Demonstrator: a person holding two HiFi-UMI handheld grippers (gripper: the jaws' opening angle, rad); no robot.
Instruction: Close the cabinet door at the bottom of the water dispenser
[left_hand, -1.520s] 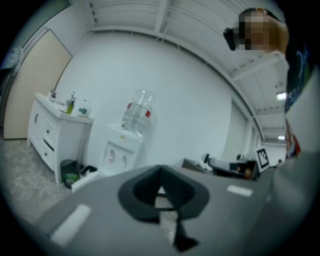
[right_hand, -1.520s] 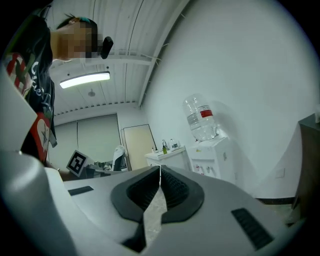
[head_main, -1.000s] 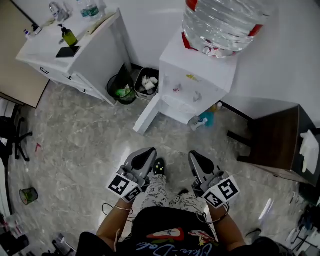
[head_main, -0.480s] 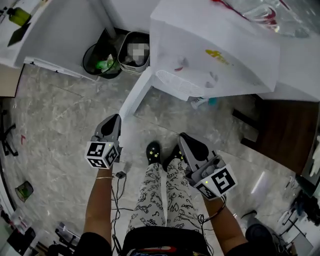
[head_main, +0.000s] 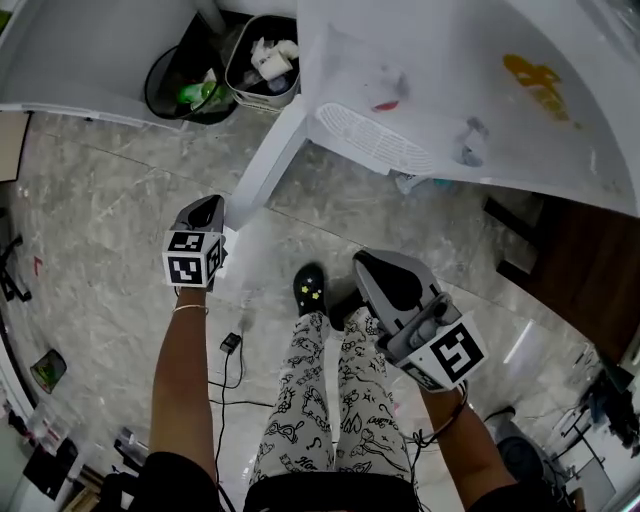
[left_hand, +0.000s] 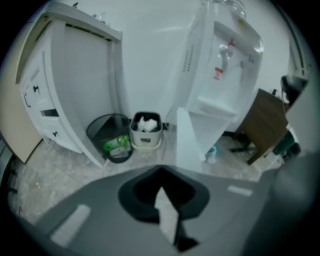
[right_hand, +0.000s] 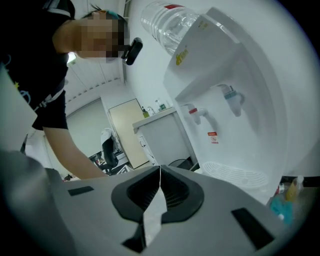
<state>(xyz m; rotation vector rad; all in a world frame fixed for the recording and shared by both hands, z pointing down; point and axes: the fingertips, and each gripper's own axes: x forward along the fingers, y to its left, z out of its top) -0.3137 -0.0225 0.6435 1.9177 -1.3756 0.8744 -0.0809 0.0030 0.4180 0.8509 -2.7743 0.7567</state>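
The white water dispenser (head_main: 450, 90) fills the upper right of the head view. Its bottom cabinet door (head_main: 270, 165) stands swung out toward me, seen edge-on in the left gripper view as the door (left_hand: 187, 145). My left gripper (head_main: 204, 210) is shut and empty, just left of the door's free end; whether it touches it I cannot tell. My right gripper (head_main: 374, 264) is also shut and empty, lower and to the right, near my legs. The right gripper view looks up at the dispenser (right_hand: 225, 75), its two taps and its drip tray (right_hand: 235, 173).
A black bin (head_main: 185, 85) and a white bin (head_main: 262, 62) stand left of the dispenser, next to a white cupboard (head_main: 90, 50). A blue-capped bottle (head_main: 415, 183) lies under the dispenser. Dark wooden furniture (head_main: 585, 270) stands to the right. A cable (head_main: 230, 345) trails on the floor.
The head has come lower and closer to the dispenser. My left gripper has moved forward up to the free end of the open door. The right gripper has barely shifted.
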